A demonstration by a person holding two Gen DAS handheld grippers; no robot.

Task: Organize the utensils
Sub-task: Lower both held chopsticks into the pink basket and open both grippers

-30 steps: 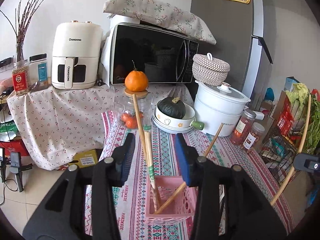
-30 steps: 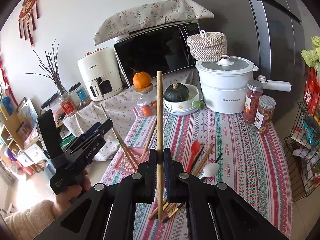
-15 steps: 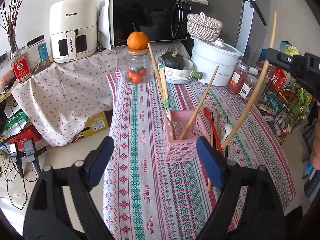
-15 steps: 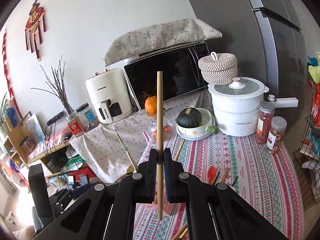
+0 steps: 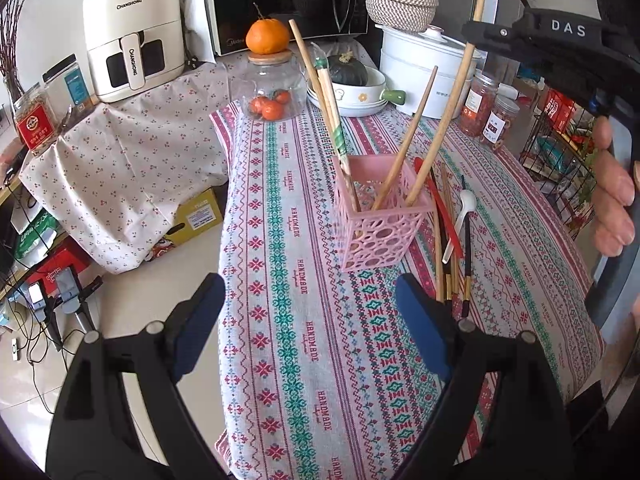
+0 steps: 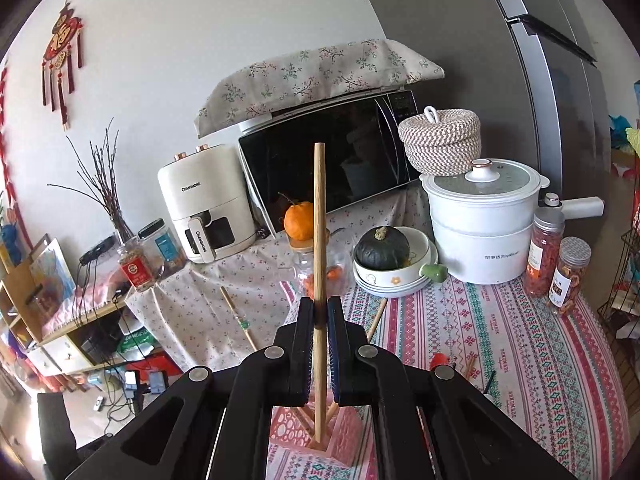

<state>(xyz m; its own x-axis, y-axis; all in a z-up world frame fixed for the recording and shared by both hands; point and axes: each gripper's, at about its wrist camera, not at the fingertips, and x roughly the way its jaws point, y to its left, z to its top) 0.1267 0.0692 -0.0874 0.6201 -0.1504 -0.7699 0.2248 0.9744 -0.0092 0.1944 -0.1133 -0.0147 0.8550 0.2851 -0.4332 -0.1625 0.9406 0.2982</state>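
Observation:
A pink perforated holder [image 5: 380,216] stands on the patterned tablecloth and holds several chopsticks. My right gripper [image 6: 320,312] is shut on a wooden chopstick [image 6: 319,240], held upright with its lower tip inside the holder [image 6: 320,436]. In the left wrist view the same chopstick [image 5: 452,100] slants into the holder from the right gripper [image 5: 480,30] at upper right. My left gripper [image 5: 310,312] is open and empty, pulled back from the holder toward the table's near edge. Loose chopsticks, a red spoon [image 5: 440,204] and a white spoon [image 5: 464,208] lie right of the holder.
Behind the holder stand a glass jar [image 5: 269,88] topped with an orange, a bowl with a squash [image 5: 352,84], a white pot [image 5: 424,72] and spice jars [image 5: 492,116]. An air fryer [image 5: 132,40] and microwave stand farther back. A wire rack [image 5: 560,160] is right.
My left gripper has opened wide and drawn back from the holder. My right gripper has carried its chopstick over and lowered the tip into the holder.

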